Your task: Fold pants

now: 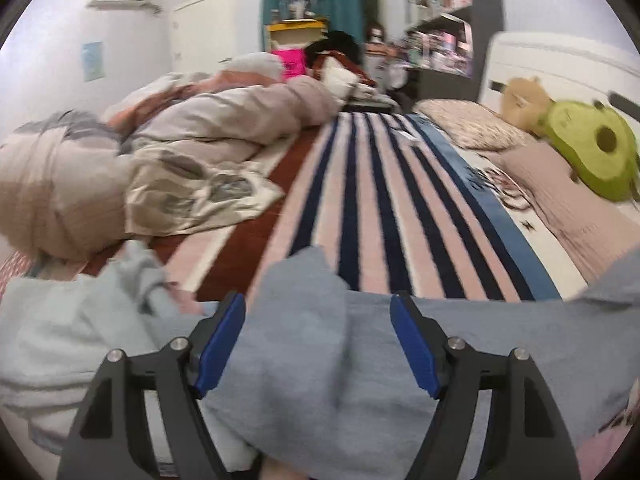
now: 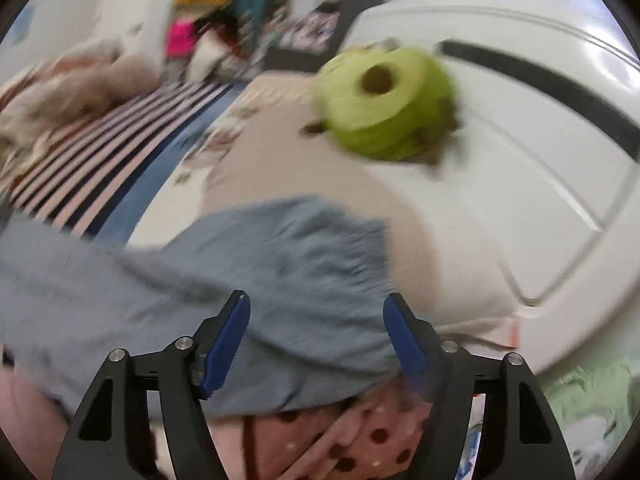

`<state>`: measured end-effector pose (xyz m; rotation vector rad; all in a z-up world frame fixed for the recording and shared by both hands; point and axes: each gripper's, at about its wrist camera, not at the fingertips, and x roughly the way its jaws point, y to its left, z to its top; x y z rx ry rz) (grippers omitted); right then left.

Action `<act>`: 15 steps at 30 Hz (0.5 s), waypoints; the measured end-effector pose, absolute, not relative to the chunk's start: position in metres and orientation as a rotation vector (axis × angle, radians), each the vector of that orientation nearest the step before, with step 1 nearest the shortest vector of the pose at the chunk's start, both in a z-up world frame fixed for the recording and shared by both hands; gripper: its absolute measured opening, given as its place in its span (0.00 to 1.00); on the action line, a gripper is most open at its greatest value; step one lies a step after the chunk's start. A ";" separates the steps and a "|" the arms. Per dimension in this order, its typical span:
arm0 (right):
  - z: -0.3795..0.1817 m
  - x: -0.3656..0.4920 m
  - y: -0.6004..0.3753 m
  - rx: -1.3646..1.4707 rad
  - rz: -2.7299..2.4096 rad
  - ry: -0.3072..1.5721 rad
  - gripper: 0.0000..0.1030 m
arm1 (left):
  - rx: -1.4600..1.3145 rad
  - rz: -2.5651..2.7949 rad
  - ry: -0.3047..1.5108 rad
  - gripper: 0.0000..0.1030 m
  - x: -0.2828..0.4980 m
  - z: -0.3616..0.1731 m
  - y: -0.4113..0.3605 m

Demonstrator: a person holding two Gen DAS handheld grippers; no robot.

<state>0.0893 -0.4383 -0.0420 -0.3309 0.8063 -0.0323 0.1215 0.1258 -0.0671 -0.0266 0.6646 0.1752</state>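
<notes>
both claws spread over blurred grey pants (image 1: 312, 360), their far ends cut off.

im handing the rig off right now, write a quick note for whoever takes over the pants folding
Left gripper: open, empty, low over the grey pants.
Right gripper: open, empty, over the other end of the pants, near the pillow and the green avocado plush.
The pants lie stretched across the striped blanket, rumpled; a pale garment lies beside them at the left gripper.
Done: no neat fold visible.
Left: grip the pants, smooth them, fold. The right view is blurred, so check before gripping.
</notes>
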 end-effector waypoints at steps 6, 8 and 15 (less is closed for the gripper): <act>-0.081 0.105 -0.436 -0.550 -0.210 0.847 0.74 | -0.045 0.091 0.709 0.69 0.134 -0.082 0.106; -0.088 0.111 -0.444 -0.578 -0.270 0.840 0.74 | -0.048 0.072 0.721 0.69 0.136 -0.086 0.099; -0.063 0.133 -0.463 -0.440 -0.218 0.751 0.08 | -0.064 0.028 0.753 0.69 0.150 -0.097 0.086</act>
